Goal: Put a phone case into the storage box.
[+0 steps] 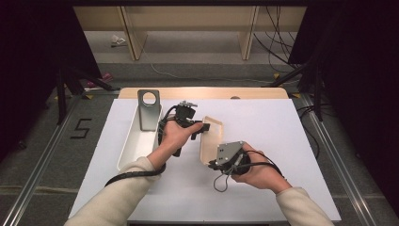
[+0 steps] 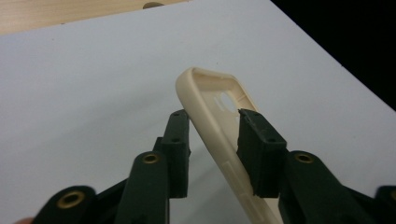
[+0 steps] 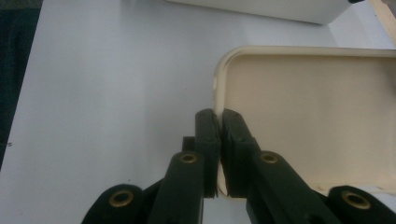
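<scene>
On floor left of table (image 1: 263,122), painted "5" (image 1: 81,128); phone case (image 1: 211,139) unbranded.

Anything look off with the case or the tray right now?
The cream case is tipped off the white sheet: in the left gripper view its far end rides up. The right tongs pinch its rim; the left tongs straddle its side wall. The white tray looks undisturbed.

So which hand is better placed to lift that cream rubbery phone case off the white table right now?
Right. The right gripper is shut on the rim of the cream rubbery phone case. The left gripper straddles the opposite rim with its jaws apart, so it would have to close first.
</scene>
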A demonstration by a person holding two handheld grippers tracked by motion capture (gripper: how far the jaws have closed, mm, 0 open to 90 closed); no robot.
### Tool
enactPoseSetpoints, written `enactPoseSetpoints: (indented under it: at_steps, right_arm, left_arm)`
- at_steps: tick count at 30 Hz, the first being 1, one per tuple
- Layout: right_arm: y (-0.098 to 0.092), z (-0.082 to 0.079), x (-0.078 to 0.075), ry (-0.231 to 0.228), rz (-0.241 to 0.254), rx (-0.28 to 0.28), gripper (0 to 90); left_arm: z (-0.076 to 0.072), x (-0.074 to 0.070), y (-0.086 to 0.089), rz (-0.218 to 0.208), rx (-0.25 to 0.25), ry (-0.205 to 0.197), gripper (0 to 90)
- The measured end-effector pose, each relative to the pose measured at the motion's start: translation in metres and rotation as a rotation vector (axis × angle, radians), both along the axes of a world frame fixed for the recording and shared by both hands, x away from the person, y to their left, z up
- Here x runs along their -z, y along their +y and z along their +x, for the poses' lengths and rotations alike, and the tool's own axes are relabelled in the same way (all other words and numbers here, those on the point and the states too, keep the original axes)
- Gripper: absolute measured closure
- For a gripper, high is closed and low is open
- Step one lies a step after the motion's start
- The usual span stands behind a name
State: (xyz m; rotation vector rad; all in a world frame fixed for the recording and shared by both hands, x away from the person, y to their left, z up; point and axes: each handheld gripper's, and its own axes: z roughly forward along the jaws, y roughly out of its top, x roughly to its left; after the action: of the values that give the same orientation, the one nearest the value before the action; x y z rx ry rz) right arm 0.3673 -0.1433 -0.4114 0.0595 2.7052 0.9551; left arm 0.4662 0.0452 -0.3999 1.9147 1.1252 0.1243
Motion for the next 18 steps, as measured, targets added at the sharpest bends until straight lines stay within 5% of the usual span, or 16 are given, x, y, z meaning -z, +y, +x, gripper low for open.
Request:
enactPoseSetpoints:
  at_steps: [8, 10, 12, 18]
  right_arm:
    - [0.002, -0.001, 0.005, 0.006, -0.025, 0.007, 86.5]
    - [0.001, 0.000, 0.006, 0.000, -0.028, 0.014, 82.9]
    - [-0.001, 0.002, 0.006, -0.019, -0.014, 0.035, 78.6]
    - [-0.008, 0.005, 0.004, -0.041, 0.059, 0.146, 55.4]
  left_arm:
    - [-0.011, -0.013, -0.007, -0.131, 0.013, -0.023, 81.3]
    - [-0.016, -0.016, -0.010, -0.067, 0.016, -0.112, 82.0]
    - [-0.017, -0.018, -0.008, -0.089, 0.012, -0.122, 82.0]
    - [-0.019, -0.020, 0.000, -0.059, 0.008, -0.253, 81.7]
